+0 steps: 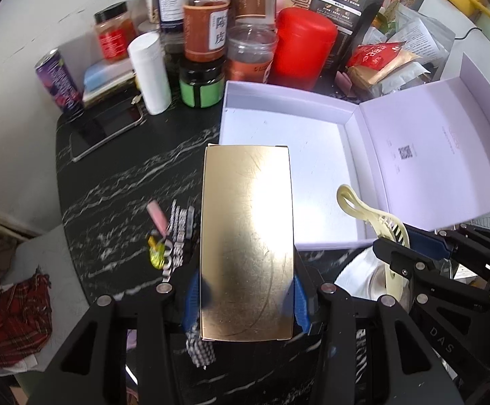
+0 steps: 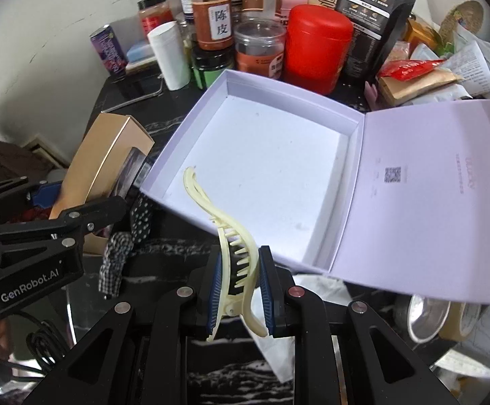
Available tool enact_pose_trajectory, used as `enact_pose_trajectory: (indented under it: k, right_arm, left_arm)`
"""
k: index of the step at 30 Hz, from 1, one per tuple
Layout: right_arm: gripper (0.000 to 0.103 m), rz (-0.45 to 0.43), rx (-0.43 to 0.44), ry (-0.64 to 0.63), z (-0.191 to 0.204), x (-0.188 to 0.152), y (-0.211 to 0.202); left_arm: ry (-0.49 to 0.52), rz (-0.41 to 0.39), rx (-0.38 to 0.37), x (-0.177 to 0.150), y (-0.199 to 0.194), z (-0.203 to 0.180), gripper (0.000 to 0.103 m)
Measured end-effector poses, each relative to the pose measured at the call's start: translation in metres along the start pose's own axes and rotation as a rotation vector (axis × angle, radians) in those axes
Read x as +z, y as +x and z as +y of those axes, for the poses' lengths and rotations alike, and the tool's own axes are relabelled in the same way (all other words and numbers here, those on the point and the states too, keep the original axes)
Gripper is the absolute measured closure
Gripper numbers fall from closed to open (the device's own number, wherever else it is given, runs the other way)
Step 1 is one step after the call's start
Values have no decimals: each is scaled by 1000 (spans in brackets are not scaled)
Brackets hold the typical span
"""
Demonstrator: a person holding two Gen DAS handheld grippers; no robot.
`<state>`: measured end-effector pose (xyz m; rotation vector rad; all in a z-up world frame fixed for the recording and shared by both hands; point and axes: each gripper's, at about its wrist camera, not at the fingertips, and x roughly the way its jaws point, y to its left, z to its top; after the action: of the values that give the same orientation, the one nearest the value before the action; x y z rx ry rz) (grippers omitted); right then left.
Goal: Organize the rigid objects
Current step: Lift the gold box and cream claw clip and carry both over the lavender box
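Gripping a gold box (image 1: 247, 236) between left claw (image 1: 246, 298) pads, right claw (image 2: 241, 290) clamping cream hair clip (image 2: 234, 253), beside open lilac box (image 2: 191, 125).

Glossy gold carton (image 1: 247, 243), matt lilac cardboard box (image 2: 191, 128), cream plastic clip (image 2: 234, 253)

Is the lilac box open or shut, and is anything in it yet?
Open and empty: the lilac box has its lid folded back flat, and its white floor is bare in both views.

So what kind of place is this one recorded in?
Probably a home, at a cluttered black marble table: jars of dried foods and snack packets crowd the back beside a phone, with plaid clothing heaped nearby.
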<state>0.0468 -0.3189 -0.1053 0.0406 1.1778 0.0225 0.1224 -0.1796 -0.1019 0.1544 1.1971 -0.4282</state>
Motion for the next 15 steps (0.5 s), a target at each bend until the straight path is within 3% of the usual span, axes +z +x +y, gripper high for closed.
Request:
enact_pose_trajectory:
  k: [15]
  right_arm:
    - [82,-28,-53,43,-41,49,28]
  left_arm:
    - [33,-32,-40,57,40,-19,59]
